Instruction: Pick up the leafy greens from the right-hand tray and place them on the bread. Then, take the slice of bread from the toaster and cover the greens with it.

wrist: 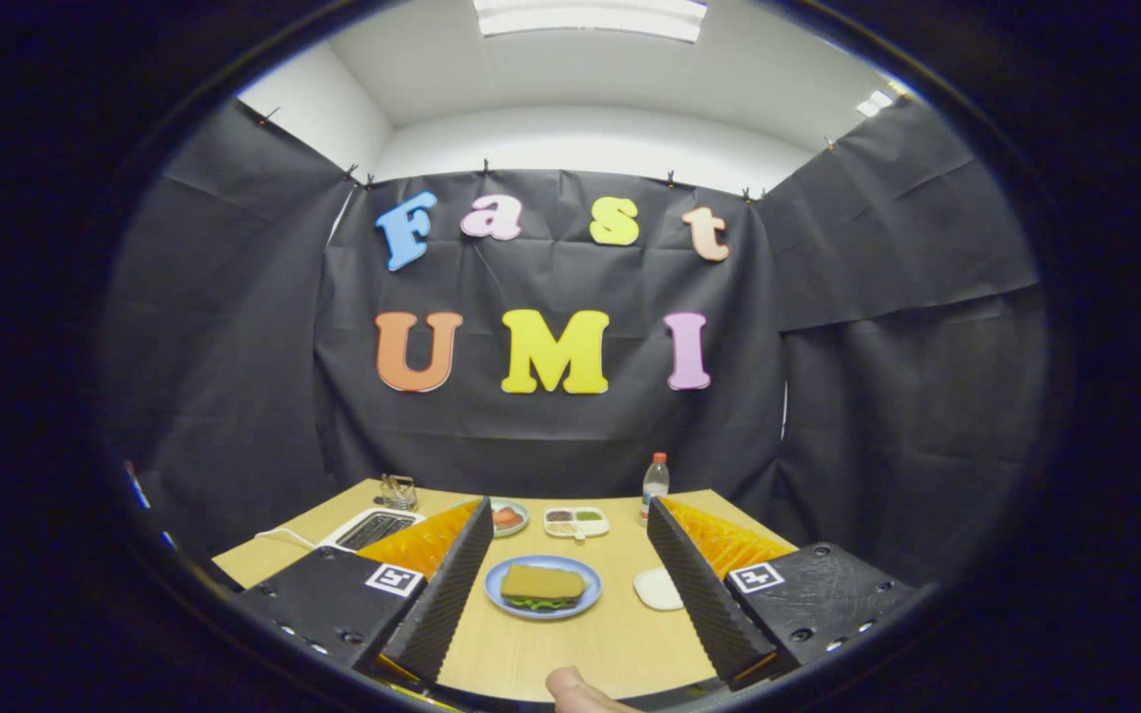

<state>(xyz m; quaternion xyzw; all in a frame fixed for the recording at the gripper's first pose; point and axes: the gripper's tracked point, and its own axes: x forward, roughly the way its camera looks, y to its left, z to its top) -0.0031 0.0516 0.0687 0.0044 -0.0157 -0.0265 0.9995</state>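
Fingertip (575,685) nearest, then the gripper (563,579), its fingers spread wide and holding nothing. Between them a plate (590,599) carries bread (543,582) over greens (536,603), so the stacking looks finished. Beyond sit a tray (576,522) and bottle (655,483); its label is too small to read.

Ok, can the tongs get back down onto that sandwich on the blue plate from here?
Probably yes. The tongs are open and hold nothing, and the sandwich on the blue plate lies just ahead between the fingers. Nothing stands between them; the white dish sits off to the side.
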